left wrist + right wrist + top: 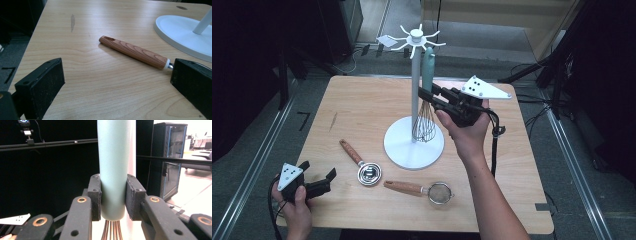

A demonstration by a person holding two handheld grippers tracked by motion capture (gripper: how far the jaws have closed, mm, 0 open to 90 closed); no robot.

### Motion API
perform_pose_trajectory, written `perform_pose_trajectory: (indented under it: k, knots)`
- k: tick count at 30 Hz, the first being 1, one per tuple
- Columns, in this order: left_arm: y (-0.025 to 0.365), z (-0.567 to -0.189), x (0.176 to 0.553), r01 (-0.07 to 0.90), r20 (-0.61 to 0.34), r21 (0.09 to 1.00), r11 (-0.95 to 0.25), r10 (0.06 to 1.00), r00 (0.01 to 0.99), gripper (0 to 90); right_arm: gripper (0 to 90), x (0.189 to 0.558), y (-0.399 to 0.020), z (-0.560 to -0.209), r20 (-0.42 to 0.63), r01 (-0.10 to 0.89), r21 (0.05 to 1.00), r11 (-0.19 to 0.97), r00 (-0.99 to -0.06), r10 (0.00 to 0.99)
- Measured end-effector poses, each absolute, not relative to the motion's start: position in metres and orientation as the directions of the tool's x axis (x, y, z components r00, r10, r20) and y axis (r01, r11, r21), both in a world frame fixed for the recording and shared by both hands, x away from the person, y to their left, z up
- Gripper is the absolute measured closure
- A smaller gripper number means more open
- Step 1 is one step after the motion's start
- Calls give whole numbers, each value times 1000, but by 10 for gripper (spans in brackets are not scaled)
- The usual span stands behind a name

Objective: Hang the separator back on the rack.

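The right claw (113, 195) pinches the whisk's pale-green handle (113, 165) at frame centre, beside the white stand (414, 145); the left claw (319, 180), lower left, is spread.

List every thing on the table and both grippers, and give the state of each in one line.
Whisk: upright beside the stand's pole, handle clamped.
Right gripper: shut on the whisk.
Left gripper: open, holding nothing.
Stand: upright.
Measuring spoon: lying flat.
Strainer: lying flat.

Bright, even light falls on the table (362, 105) from above; surroundings stay dark, shadows are soft, pictures slightly grainy.
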State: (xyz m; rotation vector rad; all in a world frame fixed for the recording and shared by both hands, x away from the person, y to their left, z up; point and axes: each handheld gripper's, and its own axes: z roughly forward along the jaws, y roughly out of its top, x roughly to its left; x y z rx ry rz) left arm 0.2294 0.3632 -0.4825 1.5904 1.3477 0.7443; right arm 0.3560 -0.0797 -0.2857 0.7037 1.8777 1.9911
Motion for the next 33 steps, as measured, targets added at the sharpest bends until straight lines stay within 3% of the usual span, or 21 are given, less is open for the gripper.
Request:
perform_pose_trajectory:
  k: [8,11,17,27,33]
  knots:
    - [363,-482,230,432,-100,902,-7,969,225,0,704,356,-77,-287,122,86,992,-90,-826,551]
    - [363,-482,229,431,-99,903,-8,969,225,0,646,355,-80,-288,105,75,994,-76,-824,557]
    - [363,-482,230,433,-94,901,-12,970,224,0,621,349,-87,-286,88,52,995,-80,-820,566]
    - [363,-482,230,433,-92,901,-15,970,225,0,900,346,-95,-274,54,-8,995,-97,-787,615]
    - [363,-482,230,433,-94,901,-12,970,223,0,900,352,-92,-263,35,-32,996,-86,-739,672]
